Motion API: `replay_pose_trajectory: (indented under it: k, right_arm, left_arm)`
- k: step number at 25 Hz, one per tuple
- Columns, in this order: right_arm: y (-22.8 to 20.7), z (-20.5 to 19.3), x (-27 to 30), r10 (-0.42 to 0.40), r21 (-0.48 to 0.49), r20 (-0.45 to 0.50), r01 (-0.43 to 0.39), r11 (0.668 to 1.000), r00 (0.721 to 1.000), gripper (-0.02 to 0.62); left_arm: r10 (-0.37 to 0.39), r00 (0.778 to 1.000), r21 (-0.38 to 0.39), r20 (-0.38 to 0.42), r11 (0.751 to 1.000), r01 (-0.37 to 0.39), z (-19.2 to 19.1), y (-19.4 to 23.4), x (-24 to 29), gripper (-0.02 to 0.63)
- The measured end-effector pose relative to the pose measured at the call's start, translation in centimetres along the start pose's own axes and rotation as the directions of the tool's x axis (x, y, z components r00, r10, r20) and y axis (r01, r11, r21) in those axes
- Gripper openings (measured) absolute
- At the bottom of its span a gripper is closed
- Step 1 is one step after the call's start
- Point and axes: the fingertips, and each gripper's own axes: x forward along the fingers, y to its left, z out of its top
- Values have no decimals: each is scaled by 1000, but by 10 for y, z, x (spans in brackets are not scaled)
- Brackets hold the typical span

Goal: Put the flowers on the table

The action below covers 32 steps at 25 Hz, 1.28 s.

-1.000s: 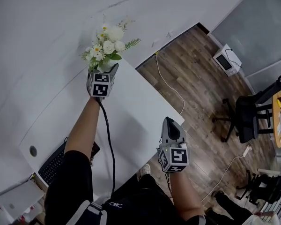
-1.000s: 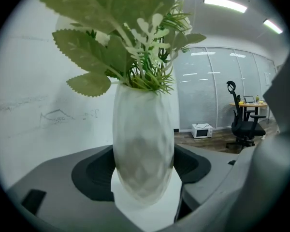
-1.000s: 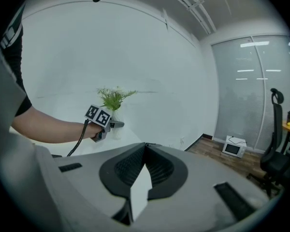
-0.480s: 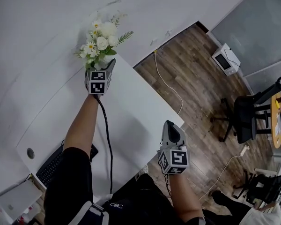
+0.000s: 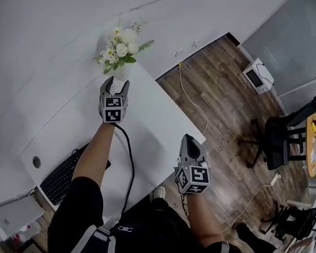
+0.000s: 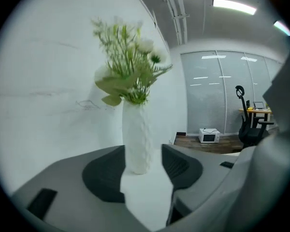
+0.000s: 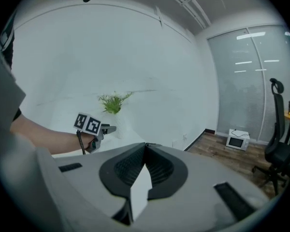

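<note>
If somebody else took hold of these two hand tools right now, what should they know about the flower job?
Left gripper: jaws apart and closing, nothing between them; the white vase stands free just past the tips.
Right gripper: shut, empty.
Flowers: in the vase, upright on the table by the wall.
Done: flowers set down and released.
Left: probably only drawing the left gripper clear without knocking the vase.

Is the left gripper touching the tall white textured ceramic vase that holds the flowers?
Apart. The left gripper view shows the white vase standing on the table just past the closing jaws of the left gripper, nothing between them.
</note>
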Motion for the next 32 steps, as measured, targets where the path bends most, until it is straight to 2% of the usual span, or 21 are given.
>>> replay_pose_trajectory:
  k: [1,2,4,7,9,12,16,19,22,26,32]
  right_arm:
    - [3,4,-5,15,5,13,-16,1000,1000,6]
    - [6,10,-10,34,6,27,-34,999,999,6]
    - [11,21,-24,68,-5,57,-68,998,996,5]
    - [8,39,-53,83,-33,105,-80,996,991,5]
    - [15,50,-74,119,-31,145,-115,993,982,5]
    - [32,67,-96,195,-30,206,-193,981,959,5]
    - [48,89,-122,285,-51,270,-282,958,920,3]
    - [63,99,-141,334,-90,296,-322,942,895,3]
    - [76,109,-156,373,-122,317,-353,928,872,3]
    - [96,118,-170,419,-144,332,-394,908,845,3]
    - [107,119,-184,433,-189,332,-391,901,838,3]
  left_arm:
    - [24,1000,7,14,1000,-24,4,-2,-20,173]
    - [50,998,15,30,999,-50,11,-5,-40,98]
    - [90,994,22,56,996,-91,25,-13,-80,4]
    - [105,990,5,96,994,-106,51,-39,-138,2]
    - [118,984,-2,133,993,-119,74,-50,-181,0]
    - [148,975,6,164,988,-151,103,-57,-240,0]
    - [148,977,29,152,988,-154,128,-83,-310,2]
    - [171,975,27,142,984,-177,129,-103,-360,2]
    - [201,973,-23,117,980,-199,116,-118,-397,2]
    - [179,980,-89,85,981,-172,98,-132,-425,2]
    - [206,973,-80,109,977,-198,105,-133,-444,2]
